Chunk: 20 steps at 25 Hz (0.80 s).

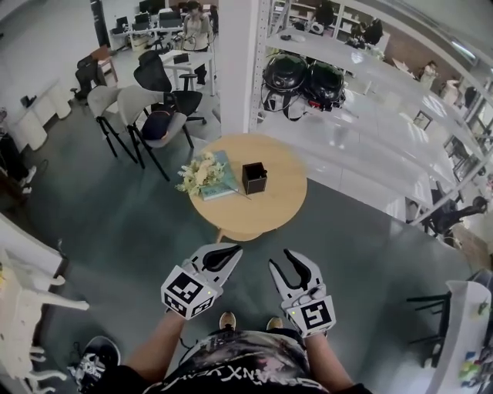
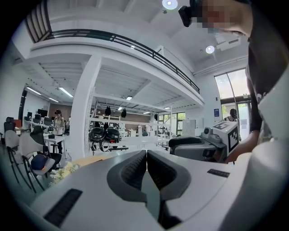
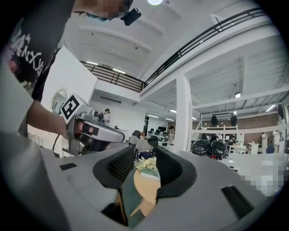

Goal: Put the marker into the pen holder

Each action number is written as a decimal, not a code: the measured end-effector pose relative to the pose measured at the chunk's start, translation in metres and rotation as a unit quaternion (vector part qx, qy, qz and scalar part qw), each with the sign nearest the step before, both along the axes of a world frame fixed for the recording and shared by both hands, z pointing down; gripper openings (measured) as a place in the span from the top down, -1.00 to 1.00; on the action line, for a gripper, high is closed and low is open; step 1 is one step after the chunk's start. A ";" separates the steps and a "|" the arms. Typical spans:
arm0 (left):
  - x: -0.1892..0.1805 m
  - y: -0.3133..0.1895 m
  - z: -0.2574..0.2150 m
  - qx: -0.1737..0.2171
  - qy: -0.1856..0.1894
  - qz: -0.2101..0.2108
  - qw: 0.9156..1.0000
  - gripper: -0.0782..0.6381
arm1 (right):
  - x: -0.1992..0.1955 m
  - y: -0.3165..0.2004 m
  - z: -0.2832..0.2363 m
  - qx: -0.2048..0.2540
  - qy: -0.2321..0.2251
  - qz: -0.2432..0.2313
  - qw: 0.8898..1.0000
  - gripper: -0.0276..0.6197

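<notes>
While left gripper fingers sit clenched, right gripper's released, flowers lie beside pen holder.

This is a big office with a high roof. It has desks with screens, rolling chairs and long white shelves.

The holder is too small to show its inside, and the right gripper view's jaws cover all but a strip of table.
</notes>
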<state>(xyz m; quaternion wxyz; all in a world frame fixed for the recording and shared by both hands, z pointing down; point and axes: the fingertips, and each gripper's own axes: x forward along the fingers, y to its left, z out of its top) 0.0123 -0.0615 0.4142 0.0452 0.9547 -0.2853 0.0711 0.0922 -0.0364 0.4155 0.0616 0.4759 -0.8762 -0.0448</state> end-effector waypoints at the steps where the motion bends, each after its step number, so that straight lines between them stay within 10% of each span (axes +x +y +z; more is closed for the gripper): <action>1: 0.005 -0.002 -0.002 0.000 -0.001 -0.005 1.000 0.72 | 0.005 -0.001 0.000 -0.008 0.002 -0.007 1.000 0.44; 13: 0.056 -0.004 -0.011 -0.006 -0.008 -0.047 0.999 0.72 | 0.052 -0.017 -0.003 -0.002 -0.001 -0.067 0.998 0.45; 20: 0.058 -0.009 -0.010 -0.009 -0.008 -0.059 0.998 0.72 | 0.058 -0.024 -0.008 0.009 -0.007 -0.063 0.998 0.88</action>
